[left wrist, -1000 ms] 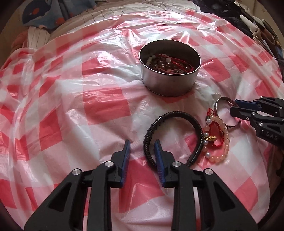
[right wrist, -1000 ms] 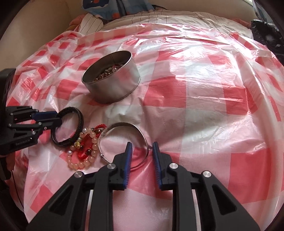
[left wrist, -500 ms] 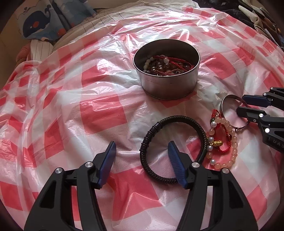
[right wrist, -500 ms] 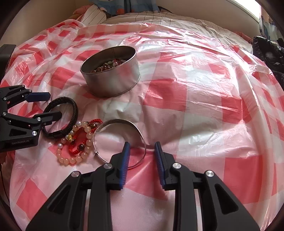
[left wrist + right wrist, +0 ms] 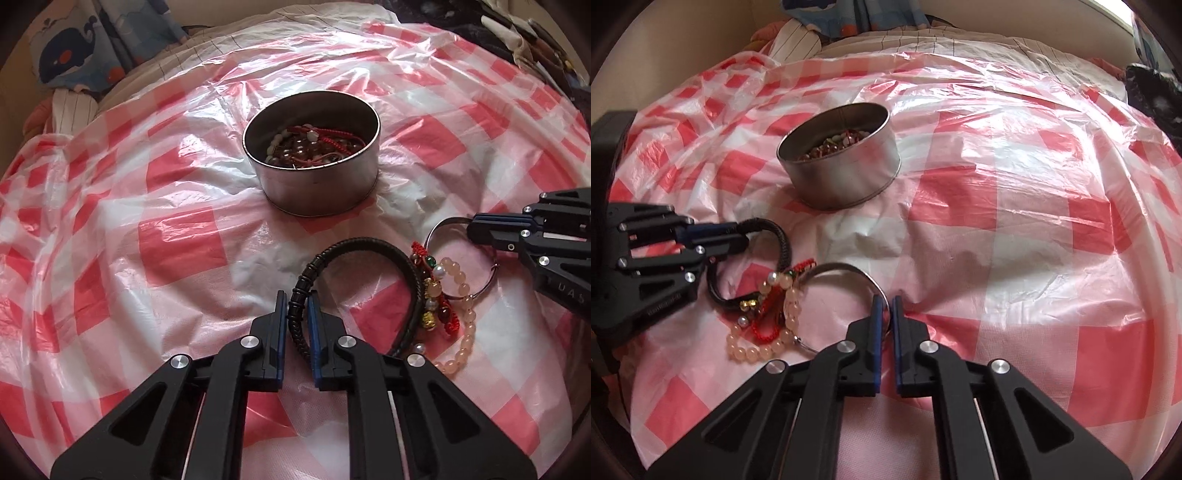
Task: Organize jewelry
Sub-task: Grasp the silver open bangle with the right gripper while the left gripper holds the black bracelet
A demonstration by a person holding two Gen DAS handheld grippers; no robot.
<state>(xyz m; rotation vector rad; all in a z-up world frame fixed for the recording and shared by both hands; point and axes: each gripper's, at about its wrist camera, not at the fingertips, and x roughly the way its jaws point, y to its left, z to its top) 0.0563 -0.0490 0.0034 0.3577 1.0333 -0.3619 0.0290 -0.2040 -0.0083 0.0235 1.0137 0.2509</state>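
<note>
On the checked plastic sheet (image 5: 177,243) a tin (image 5: 317,184) holds beads, and nearer, the left gripper (image 5: 297,314) is closing on the black bracelet (image 5: 369,245) while the right gripper (image 5: 885,314) pinches the silver bangle (image 5: 849,269).

A thin, glossy, crinkled plastic sheet (image 5: 177,236) in red-and-white checks covers the bed. Ahead of the left hand-held gripper (image 5: 297,325), matt black plastic, stands a dull brushed-metal tin (image 5: 321,184). Between its pads sits a matt, ribbed black bracelet (image 5: 369,245).
</note>
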